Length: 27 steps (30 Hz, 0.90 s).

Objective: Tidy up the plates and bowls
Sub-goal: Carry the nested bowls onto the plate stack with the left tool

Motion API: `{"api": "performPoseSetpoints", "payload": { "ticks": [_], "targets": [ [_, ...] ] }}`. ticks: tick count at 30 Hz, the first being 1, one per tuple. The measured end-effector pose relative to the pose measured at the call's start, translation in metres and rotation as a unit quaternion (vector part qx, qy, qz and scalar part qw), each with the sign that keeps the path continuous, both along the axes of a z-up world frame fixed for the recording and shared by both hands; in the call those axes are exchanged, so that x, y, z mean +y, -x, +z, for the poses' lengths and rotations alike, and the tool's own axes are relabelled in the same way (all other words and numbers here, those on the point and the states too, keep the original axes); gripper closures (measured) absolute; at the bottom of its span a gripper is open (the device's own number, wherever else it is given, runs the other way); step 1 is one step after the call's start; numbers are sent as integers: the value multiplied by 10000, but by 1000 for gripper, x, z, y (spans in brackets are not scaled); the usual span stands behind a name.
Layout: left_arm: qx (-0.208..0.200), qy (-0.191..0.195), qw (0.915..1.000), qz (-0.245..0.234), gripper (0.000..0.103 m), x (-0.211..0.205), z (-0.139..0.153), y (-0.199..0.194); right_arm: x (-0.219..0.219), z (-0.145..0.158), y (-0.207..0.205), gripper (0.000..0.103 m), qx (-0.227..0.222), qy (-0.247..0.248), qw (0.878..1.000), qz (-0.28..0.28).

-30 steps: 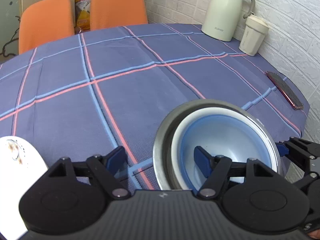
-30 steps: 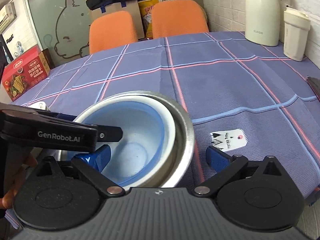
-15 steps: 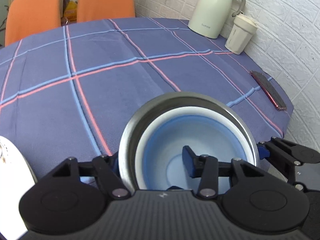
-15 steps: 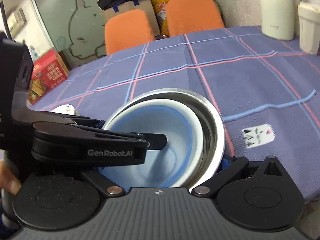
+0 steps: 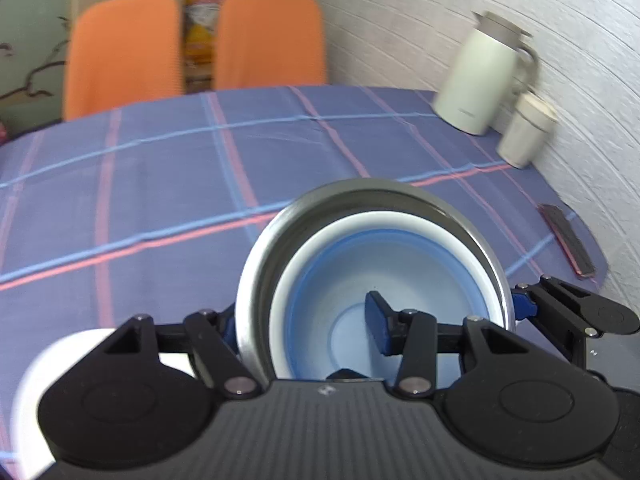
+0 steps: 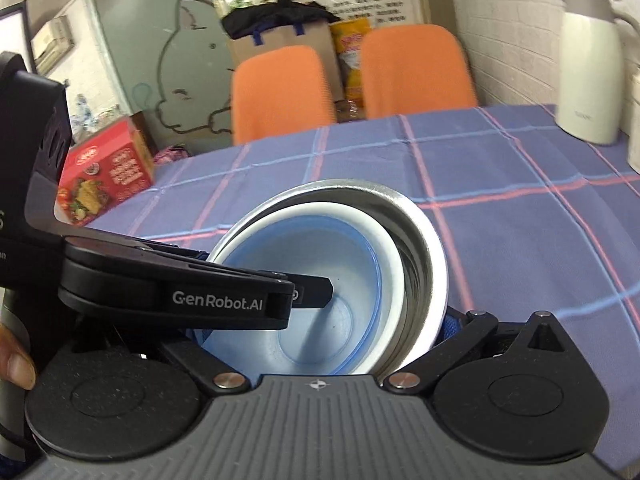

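Observation:
A steel bowl holds a white bowl with a blue inside, nested in it. The stack is lifted and tilted above the checked tablecloth. My left gripper is shut on the stack's left rim, one finger inside the blue bowl and one outside. My right gripper is shut on the right rim of the same stack; its left finger is hidden behind the left gripper's arm. A white plate lies at the lower left in the left wrist view.
A cream thermos jug and a cream cup stand at the far right by the brick wall. A phone lies near the table's right edge. Two orange chairs stand behind the table. A red box sits at the left.
Both grippers have closed on the bowl stack's rim and lifted it off the table. The stack now sits higher and tilted, and both views have swung upward.

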State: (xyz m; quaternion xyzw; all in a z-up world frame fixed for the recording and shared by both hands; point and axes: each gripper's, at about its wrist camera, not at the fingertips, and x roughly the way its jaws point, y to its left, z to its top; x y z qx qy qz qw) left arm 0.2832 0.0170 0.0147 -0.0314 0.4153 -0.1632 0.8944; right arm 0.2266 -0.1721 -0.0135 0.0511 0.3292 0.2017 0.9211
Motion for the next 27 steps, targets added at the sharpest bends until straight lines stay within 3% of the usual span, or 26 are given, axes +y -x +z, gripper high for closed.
{"api": "performPoseSetpoints", "payload": {
  "ticks": [6, 12, 16, 20, 24, 27],
  "targets": [
    [79, -385, 9957, 835, 53, 67, 13, 29, 66, 6, 0, 12, -19, -304, 9951, 944],
    [409, -373, 9915, 1175, 52, 112, -11, 51, 110, -7, 12, 12, 298, -422, 9868, 1531],
    [550, -185, 9904, 1257, 51, 127, -27, 53, 124, -18, 14, 12, 572, -386, 9856, 1544],
    [567, 63, 9916, 1157, 42, 129, -34, 53, 132, -22, 18, 12, 623, -205, 9864, 1510],
    [438, 6, 9929, 1102, 35, 125, -35, 54, 132, -29, 17, 13, 747, -193, 9870, 1412],
    [127, -76, 9923, 1234, 33, 128, -28, 61, 132, -27, 19, 13, 676, -136, 9888, 1323]
  ]
}}
